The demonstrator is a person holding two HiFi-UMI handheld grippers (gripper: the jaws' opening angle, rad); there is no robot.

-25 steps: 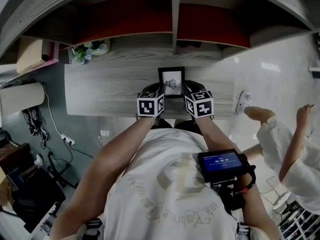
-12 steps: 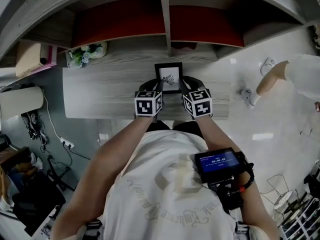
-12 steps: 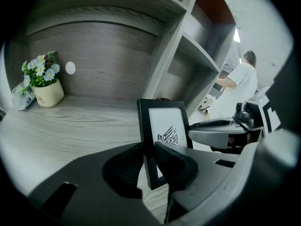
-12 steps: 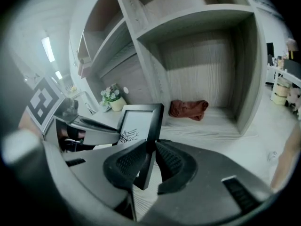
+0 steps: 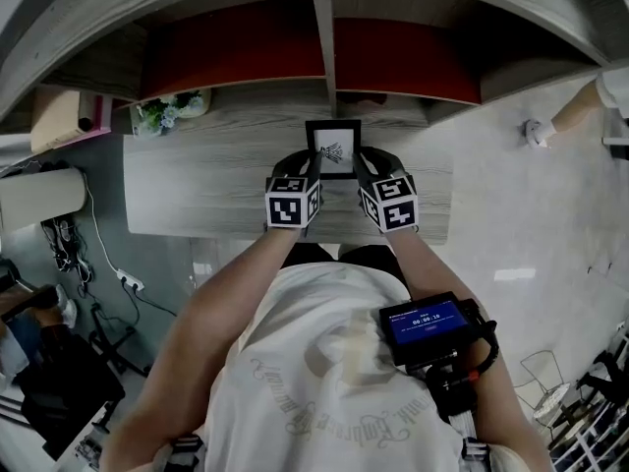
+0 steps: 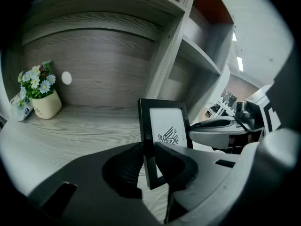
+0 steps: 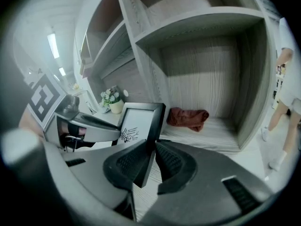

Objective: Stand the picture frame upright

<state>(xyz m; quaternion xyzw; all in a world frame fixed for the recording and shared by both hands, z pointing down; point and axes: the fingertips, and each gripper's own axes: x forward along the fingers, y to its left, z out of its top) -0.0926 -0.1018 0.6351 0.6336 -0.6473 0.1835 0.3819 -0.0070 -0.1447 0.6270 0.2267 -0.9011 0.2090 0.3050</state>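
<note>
A small black picture frame (image 5: 333, 148) with a white print of a dark drawing stands nearly upright on the grey wooden desk (image 5: 197, 180), seen from above in the head view. My left gripper (image 5: 313, 172) is shut on the frame's left edge (image 6: 146, 140); its jaws pinch the black border. My right gripper (image 5: 360, 173) is shut on the frame's right edge (image 7: 154, 131). In the left gripper view the right gripper (image 6: 225, 128) shows on the frame's far side. In the right gripper view the left gripper (image 7: 87, 126) shows beyond the frame.
A small pot of flowers (image 5: 169, 106) stands at the desk's back left. Shelf compartments rise behind the desk; a dark red cloth (image 7: 188, 117) lies in the right one. A person's leg (image 7: 282, 121) shows at the far right on the pale floor (image 5: 531, 214).
The frame and both grippers have shifted slightly toward the shelf. A person on the right has walked off toward the upper right edge.
</note>
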